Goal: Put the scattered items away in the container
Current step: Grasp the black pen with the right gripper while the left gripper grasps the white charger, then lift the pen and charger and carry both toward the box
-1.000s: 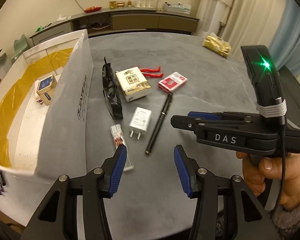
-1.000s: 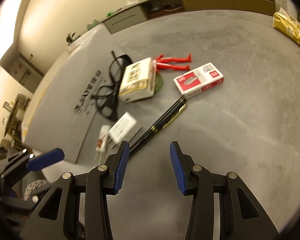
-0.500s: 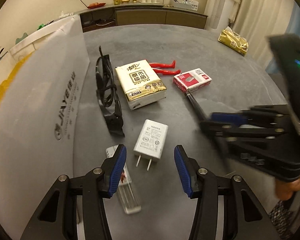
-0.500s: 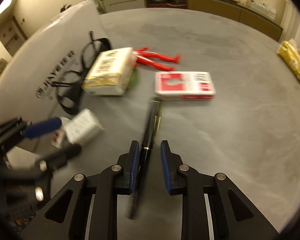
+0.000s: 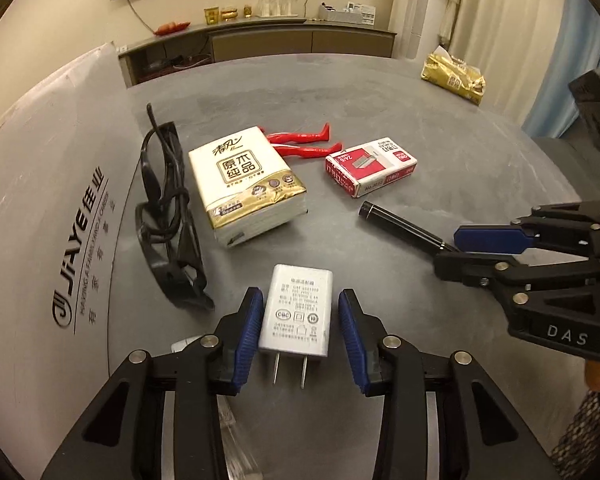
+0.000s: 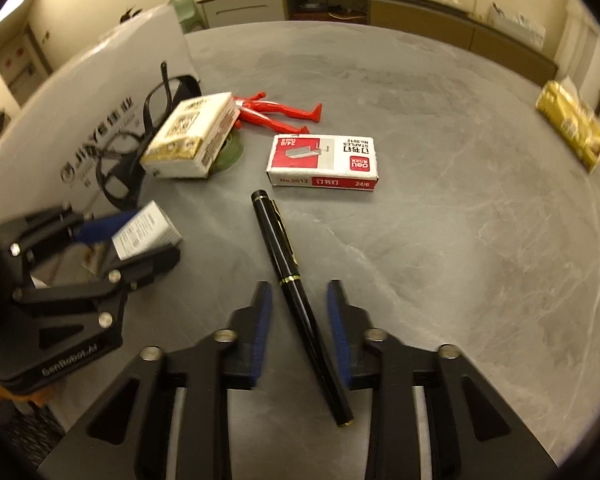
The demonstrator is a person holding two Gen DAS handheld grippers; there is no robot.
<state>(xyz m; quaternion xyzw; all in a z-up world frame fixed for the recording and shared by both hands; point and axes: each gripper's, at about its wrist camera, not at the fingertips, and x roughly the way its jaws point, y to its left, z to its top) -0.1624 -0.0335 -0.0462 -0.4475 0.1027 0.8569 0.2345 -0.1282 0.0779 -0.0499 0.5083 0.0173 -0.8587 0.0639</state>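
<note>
Most items still lay on table (image 5: pixel 380 92); left tongs (image 5: pixel 299 326) spread around charger (image 5: pixel 296 314), right tongs (image 6: pixel 299 330) spread around pen (image 6: pixel 296 292), nothing gripped.

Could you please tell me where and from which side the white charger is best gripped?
Grip the charger across its two long flat sides, coming from the prong end. It lies flat with the prongs toward the left hand-held gripper, whose open fingers already stand on either side of the body, so closing there would probably hold it squarely.
</note>
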